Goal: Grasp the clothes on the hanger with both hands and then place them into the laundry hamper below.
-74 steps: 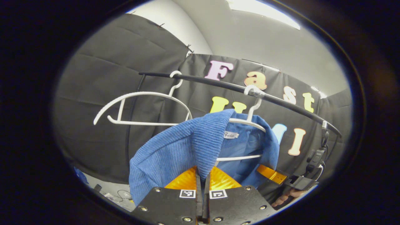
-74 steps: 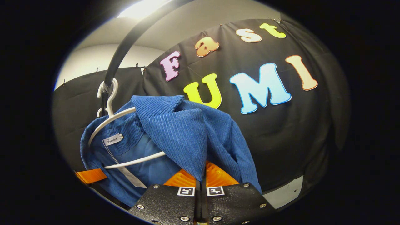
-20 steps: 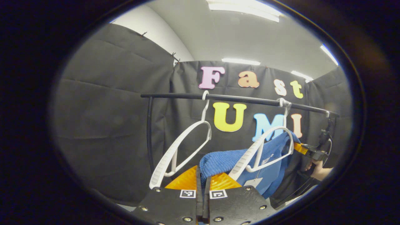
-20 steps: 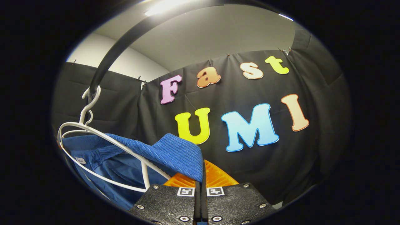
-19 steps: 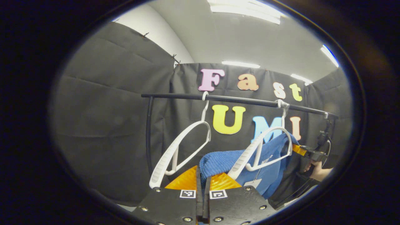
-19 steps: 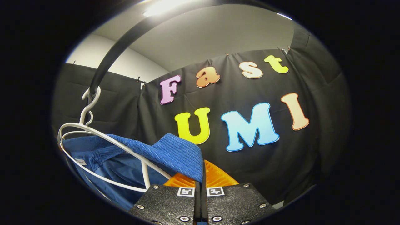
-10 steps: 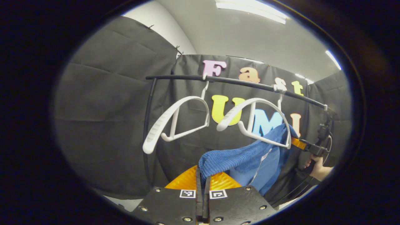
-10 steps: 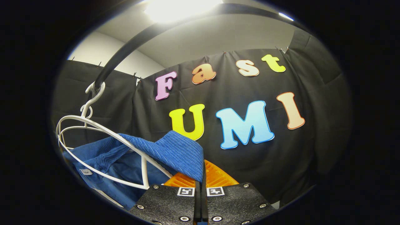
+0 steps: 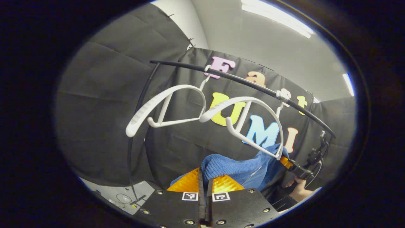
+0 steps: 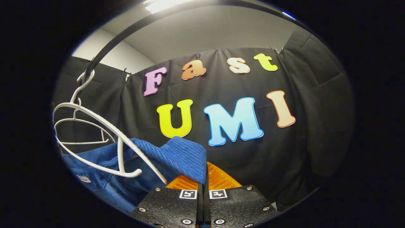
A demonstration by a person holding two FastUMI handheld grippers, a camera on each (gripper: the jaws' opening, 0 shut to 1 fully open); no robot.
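Observation:
The blue corduroy garment (image 9: 237,167) hangs stretched between both grippers, below the white hanger (image 9: 250,123) it came from. My left gripper (image 9: 205,183) is shut on one fold of the collar. In the right gripper view, my right gripper (image 10: 203,180) is shut on the other fold of the garment (image 10: 177,155), and the white hanger (image 10: 110,136) swings bare on the black rail (image 10: 126,38) at the left. The left gripper view also has the right gripper (image 9: 292,166) far off at the right, held by a hand (image 9: 297,190).
A second bare white hanger (image 9: 164,104) hangs on the black rail (image 9: 240,82) left of the first. The rail's upright post (image 9: 139,120) runs down at the left to a grey floor (image 9: 126,196) with cables.
Both grippers have pulled the garment down and off the hanger. The hanger, wrapped in the garment 3.7 s ago, now swings bare and tilted above it.

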